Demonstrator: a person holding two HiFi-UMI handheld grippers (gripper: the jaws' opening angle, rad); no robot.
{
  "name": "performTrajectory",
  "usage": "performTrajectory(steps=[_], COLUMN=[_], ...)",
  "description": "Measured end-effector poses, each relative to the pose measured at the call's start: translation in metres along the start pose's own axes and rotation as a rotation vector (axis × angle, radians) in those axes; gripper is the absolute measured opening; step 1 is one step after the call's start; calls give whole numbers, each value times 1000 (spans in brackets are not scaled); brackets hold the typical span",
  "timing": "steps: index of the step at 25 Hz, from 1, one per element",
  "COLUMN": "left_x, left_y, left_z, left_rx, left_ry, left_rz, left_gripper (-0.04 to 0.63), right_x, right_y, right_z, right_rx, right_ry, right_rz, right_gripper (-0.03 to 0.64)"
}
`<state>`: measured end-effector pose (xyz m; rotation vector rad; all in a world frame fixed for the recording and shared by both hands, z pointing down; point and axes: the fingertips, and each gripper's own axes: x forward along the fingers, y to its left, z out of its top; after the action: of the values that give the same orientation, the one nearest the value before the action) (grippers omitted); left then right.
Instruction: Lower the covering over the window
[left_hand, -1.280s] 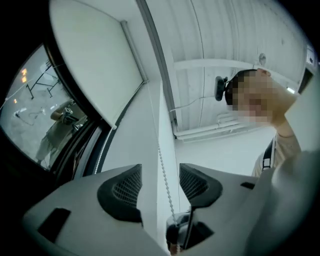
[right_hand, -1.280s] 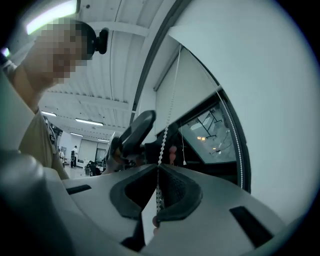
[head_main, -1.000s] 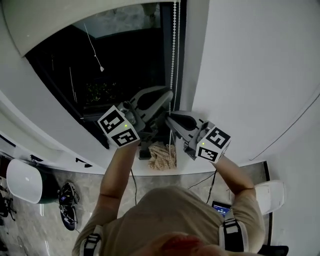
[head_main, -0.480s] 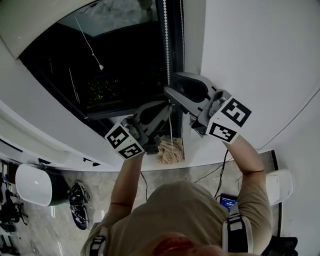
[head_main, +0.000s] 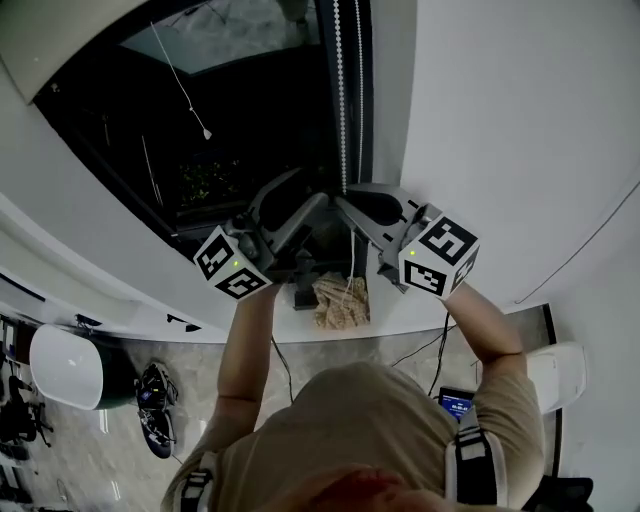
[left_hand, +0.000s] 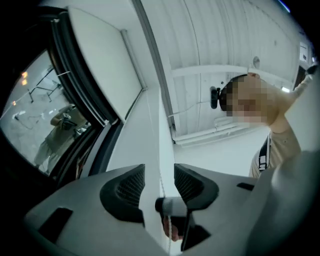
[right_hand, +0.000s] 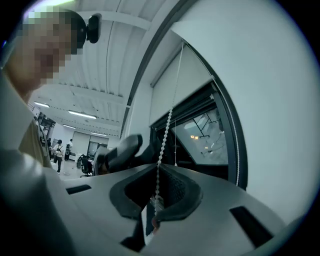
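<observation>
Two tongs meet at the chain (head_main: 337, 80), which hangs 12 to 6 o'clock through them. Your right tongs (head_main: 345, 200) have just closed and pinch it; your left tongs (head_main: 312, 187) have just opened, chain loose between. The blind (head_main: 240, 30) sits high, at 11 o'clock.

Hand-over on the bead chain (right_hand: 166, 127): the right gripper (right_hand: 156, 190), which half a second ago stood higher up the chain with its jaws wide, has come down, and its jaws have just closed on the beads. The left gripper (left_hand: 160, 182), until then clamped on the chain lower down, has just opened its jaws. The chain now runs free between them.
</observation>
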<state>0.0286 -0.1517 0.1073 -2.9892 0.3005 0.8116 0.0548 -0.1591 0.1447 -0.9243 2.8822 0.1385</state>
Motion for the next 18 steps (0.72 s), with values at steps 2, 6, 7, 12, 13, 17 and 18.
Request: performTrajectory(steps=[2, 6, 7, 12, 13, 17, 18], left_x=[25, 52, 53, 44, 39, 22, 21], left_y=[-1, -7, -9, 0, 0, -13, -19], left_z=[5, -5, -6, -5, -2, -4, -11], left_rx=[32, 83, 67, 9, 5, 39, 45], left_ry=[53, 188, 190, 133, 113, 117, 133], left_rz=[-34, -25, -26, 6, 20, 34, 26], left_gripper=[211, 60, 35, 25, 25, 24, 23], right_x=[-1, -3, -3, -16, -25, -44, -38], right_y=[0, 13, 13, 17, 18, 7, 5], right_z=[-9, -4, -4, -1, 9, 72, 82], right_rx=[14, 9, 2, 8, 26, -33, -48], right_ry=[3, -13, -12, -11, -34, -180, -191], right_rz=[2, 21, 15, 92, 104, 28, 24], right_gripper=[15, 15, 17, 20, 60, 89, 89])
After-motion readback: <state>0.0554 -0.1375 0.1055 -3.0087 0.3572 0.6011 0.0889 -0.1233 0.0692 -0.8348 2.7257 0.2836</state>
